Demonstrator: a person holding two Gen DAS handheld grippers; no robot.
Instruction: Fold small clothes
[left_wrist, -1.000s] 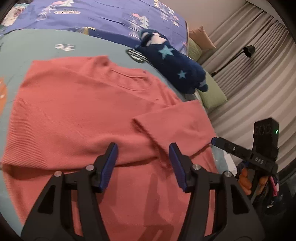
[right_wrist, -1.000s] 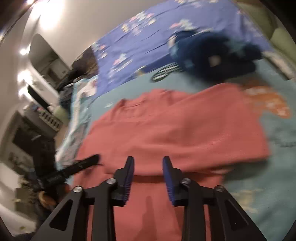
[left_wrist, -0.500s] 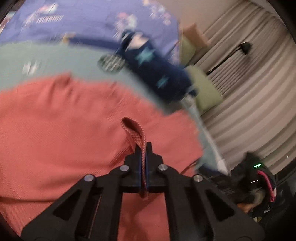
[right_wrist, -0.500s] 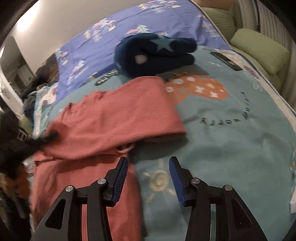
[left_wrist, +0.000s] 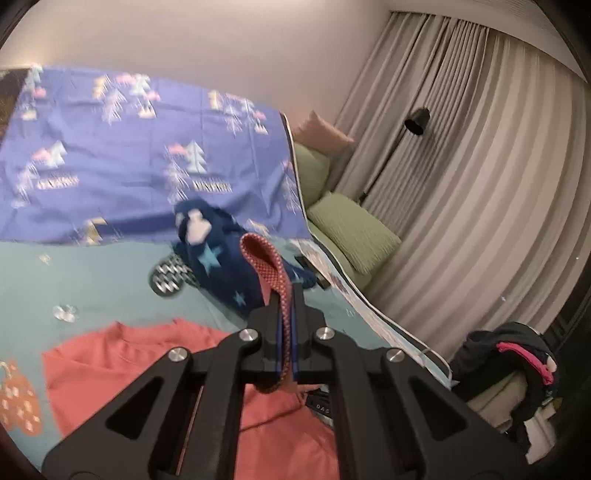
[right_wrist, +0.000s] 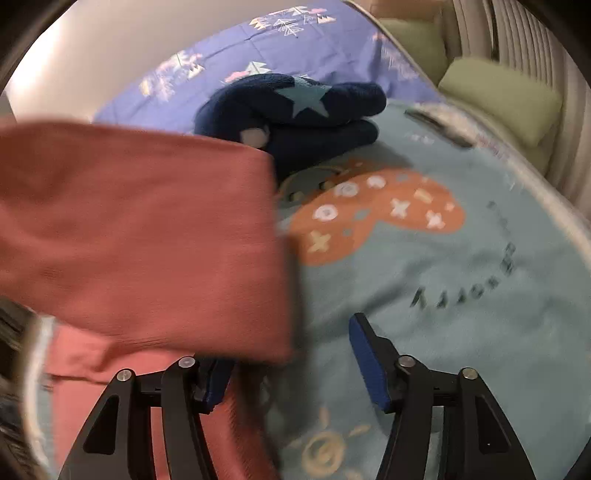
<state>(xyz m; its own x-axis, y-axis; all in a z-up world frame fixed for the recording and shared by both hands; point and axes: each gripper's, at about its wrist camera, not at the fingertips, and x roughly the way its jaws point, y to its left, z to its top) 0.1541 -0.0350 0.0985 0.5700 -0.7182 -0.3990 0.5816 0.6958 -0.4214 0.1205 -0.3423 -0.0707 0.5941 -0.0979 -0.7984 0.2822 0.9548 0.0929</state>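
In the left wrist view a teal blanket (left_wrist: 110, 280) printed with orange shapes covers the bed across the left and middle of the frame, and a purple tree-print sheet (left_wrist: 129, 158) lies over it in the upper left below a plain wall. Just right of centre a navy star-print plush (left_wrist: 221, 273) lies on the blanket, partly behind the raised cloth. Green cushions (left_wrist: 351, 232) sit right of centre, then a black floor lamp (left_wrist: 415, 122) before pleated beige curtains (left_wrist: 480, 184) that fill the right side. A heap of dark clothes (left_wrist: 517, 354) sits at lower right.

The coral sweater (left_wrist: 147, 354) spreads over the lower left of that frame. The left gripper (left_wrist: 284, 332), at bottom centre, has its jaws pressed together on a band of the sweater's edge, which loops up above the tips.

In the right wrist view, a lifted fold of the sweater (right_wrist: 140, 236) hangs blurred across the left half, hiding the blanket behind it and the tip of one finger. The plush (right_wrist: 295, 110) is at top centre, and the blanket's orange print (right_wrist: 376, 210) lies right of centre. The right gripper (right_wrist: 291, 365), at the bottom, has its jaws spread and opening, with the sweater's lower right corner just above the gap and untouched by the pads as far as shows.
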